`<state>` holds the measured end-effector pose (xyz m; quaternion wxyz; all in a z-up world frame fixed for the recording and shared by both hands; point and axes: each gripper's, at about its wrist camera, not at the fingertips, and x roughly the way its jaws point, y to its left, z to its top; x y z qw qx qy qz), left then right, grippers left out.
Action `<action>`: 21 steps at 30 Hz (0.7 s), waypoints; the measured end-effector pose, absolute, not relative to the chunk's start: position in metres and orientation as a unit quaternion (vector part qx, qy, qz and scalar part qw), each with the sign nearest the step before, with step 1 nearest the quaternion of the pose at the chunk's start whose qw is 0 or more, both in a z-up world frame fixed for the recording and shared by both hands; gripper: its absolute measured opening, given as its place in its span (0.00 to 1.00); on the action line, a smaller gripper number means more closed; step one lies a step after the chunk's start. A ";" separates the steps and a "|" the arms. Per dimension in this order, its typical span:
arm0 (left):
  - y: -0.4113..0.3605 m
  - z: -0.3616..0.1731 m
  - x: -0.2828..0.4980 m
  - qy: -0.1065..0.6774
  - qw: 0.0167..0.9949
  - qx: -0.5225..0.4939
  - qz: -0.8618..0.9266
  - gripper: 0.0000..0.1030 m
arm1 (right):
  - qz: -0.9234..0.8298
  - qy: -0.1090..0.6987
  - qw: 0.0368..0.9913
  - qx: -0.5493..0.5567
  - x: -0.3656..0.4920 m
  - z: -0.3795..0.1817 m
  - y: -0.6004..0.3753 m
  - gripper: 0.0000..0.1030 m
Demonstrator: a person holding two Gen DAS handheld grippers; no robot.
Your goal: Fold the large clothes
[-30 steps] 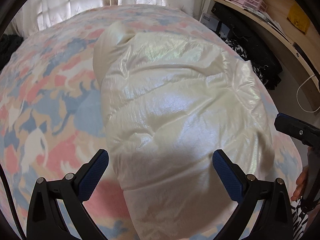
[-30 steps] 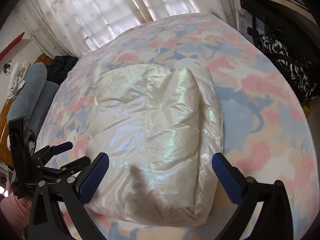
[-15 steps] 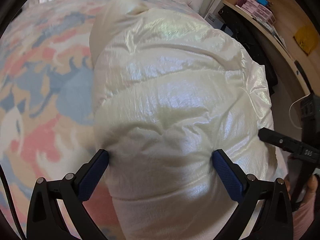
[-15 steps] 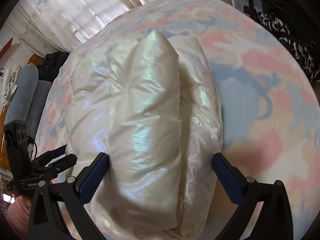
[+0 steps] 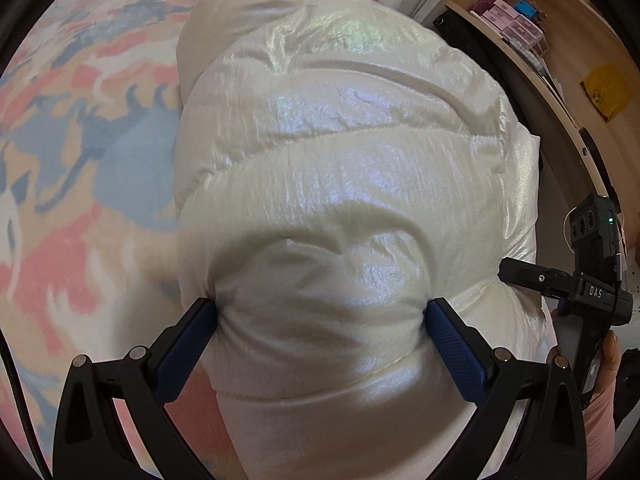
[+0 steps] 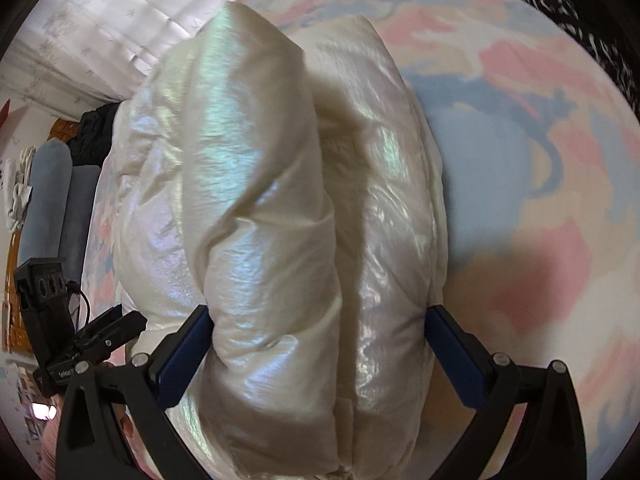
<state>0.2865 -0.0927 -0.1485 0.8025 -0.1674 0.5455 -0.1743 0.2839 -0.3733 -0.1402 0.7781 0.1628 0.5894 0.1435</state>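
A puffy, pearly white quilted jacket (image 5: 340, 160) lies folded in a thick bundle on the pastel patterned bed (image 5: 80, 168). My left gripper (image 5: 320, 312) is open wide, and the near end of the bundle bulges between its blue pads, touching both. In the right wrist view the jacket (image 6: 260, 200) shows two long padded rolls side by side. My right gripper (image 6: 318, 316) is also open wide, both rolls filling the gap between its pads. Each gripper shows in the other's view: the right gripper (image 5: 560, 284) at the jacket's right edge, the left gripper (image 6: 100, 332) at its left.
The bed cover (image 6: 540, 160) stretches bare to the right of the jacket. A wooden shelf with small boxes (image 5: 512, 20) curves along the right. White curtains (image 6: 100, 20), grey-blue bolsters (image 6: 52, 200) and dark clothes (image 6: 96, 128) lie beyond the bed. A hand (image 5: 608, 360) holds the right gripper.
Both grippers have pushed forward and down onto the jacket's near end, so fabric that lay ahead of the fingers now fills the gap between them. The finger spacing is unchanged.
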 end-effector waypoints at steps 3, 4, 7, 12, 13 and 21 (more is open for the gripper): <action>-0.089 -0.153 0.287 0.557 0.791 -0.177 -0.180 0.99 | 0.144 0.604 0.759 0.196 0.281 -0.149 -0.381 1.00; -0.087 -0.155 0.287 0.561 0.787 -0.181 -0.182 0.99 | 0.146 0.607 0.753 0.208 0.280 -0.152 -0.384 1.00; -0.078 -0.162 0.282 0.566 0.779 -0.193 -0.191 0.99 | 0.162 0.608 0.740 0.236 0.275 -0.163 -0.391 1.00; -0.071 -0.172 0.281 0.565 0.771 -0.221 -0.195 0.99 | 0.190 0.603 0.723 0.278 0.277 -0.181 -0.396 1.00; -0.069 -0.174 0.279 0.564 0.770 -0.227 -0.195 0.99 | 0.195 0.602 0.720 0.286 0.278 -0.185 -0.397 1.00; -0.055 -0.196 0.280 0.558 0.754 -0.283 -0.201 0.99 | 0.258 0.590 0.681 0.349 0.293 -0.213 -0.405 1.00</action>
